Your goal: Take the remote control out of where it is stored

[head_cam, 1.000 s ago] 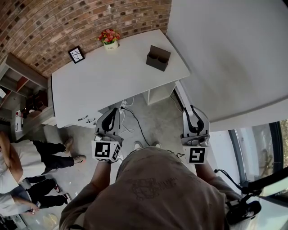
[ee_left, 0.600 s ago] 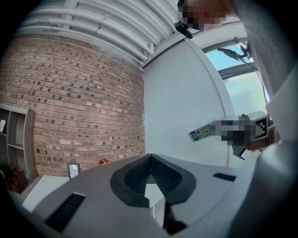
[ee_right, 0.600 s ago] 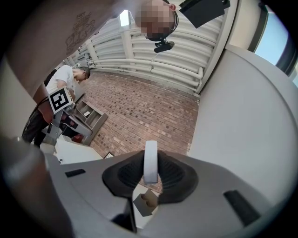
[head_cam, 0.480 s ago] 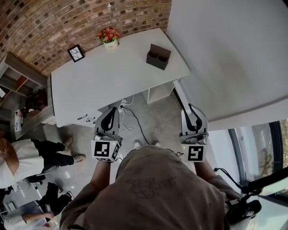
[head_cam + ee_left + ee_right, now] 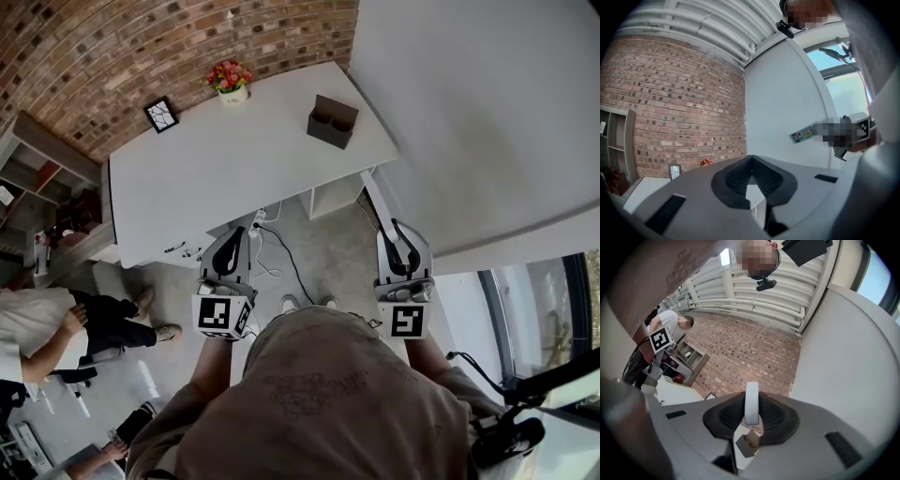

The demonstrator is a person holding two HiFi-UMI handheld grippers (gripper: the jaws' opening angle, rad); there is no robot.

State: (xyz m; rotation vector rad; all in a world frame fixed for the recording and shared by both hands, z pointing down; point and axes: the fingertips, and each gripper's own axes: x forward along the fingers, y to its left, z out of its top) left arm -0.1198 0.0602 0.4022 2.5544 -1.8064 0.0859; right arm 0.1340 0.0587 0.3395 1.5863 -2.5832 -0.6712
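Note:
A white remote control [image 5: 751,401] stands edge-on between the jaws of my right gripper [image 5: 751,405], which is shut on it. The left gripper view shows the same remote [image 5: 802,136] from the side, with coloured buttons, in front of the white wall. My left gripper [image 5: 751,159] is shut with nothing in it. In the head view both grippers are held at waist height over the floor, left gripper [image 5: 233,232] and right gripper [image 5: 399,228], short of the white desk [image 5: 216,178]. A dark brown holder box [image 5: 331,121] stands on the desk's right end.
On the desk's far edge are a flower pot [image 5: 230,77] and a small picture frame [image 5: 160,114]. Cables [image 5: 267,244] lie on the floor under the desk. A shelf [image 5: 37,178] and seated people [image 5: 37,319] are at the left. A white wall [image 5: 469,112] rises on the right.
Both grippers stay almost where they were, the right still shut on the remote. The people at the left have shifted about.

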